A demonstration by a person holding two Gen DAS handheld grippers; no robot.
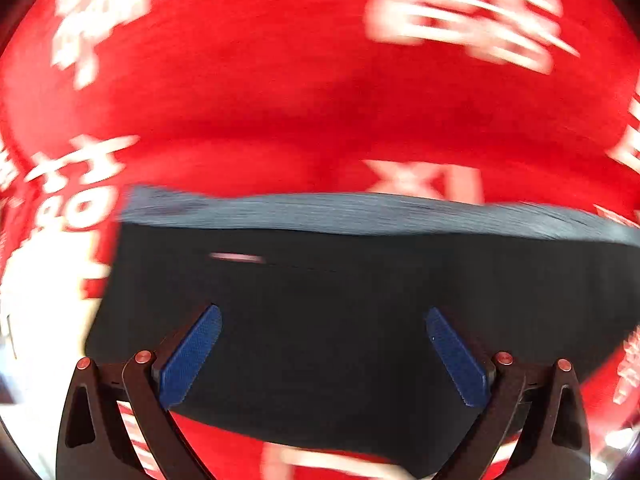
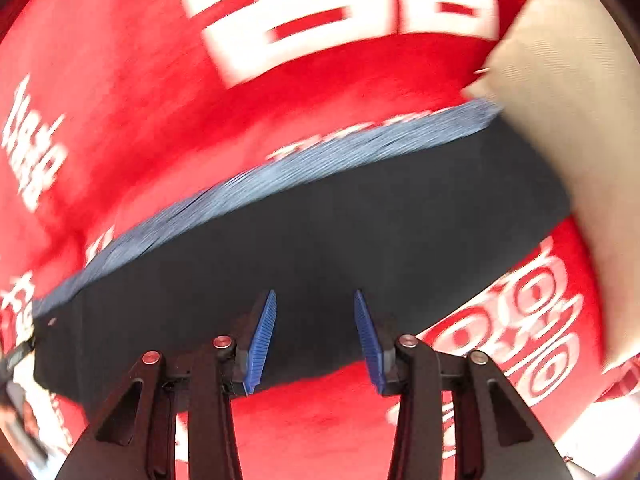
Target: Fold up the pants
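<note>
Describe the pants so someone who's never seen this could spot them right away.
A red cloth with big white print covers the surface. On it lie the pants, a flat dark navy piece. Their lighter blue ribbed band along the far edge sets them apart from the beige fabric beside them.

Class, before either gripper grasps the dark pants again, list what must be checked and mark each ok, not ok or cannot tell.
1. Left gripper jaws wide apart, holding nothing: ok.
2. Right gripper jaws apart, holding nothing: ok.
3. Pants lie on the red printed cloth: ok.
4. Blue-grey waistband visible along the far edge: ok.
5. Beige item overlaps the pants' right end: not ok.
6. Folds even: cannot tell, pictures blurred.
</note>
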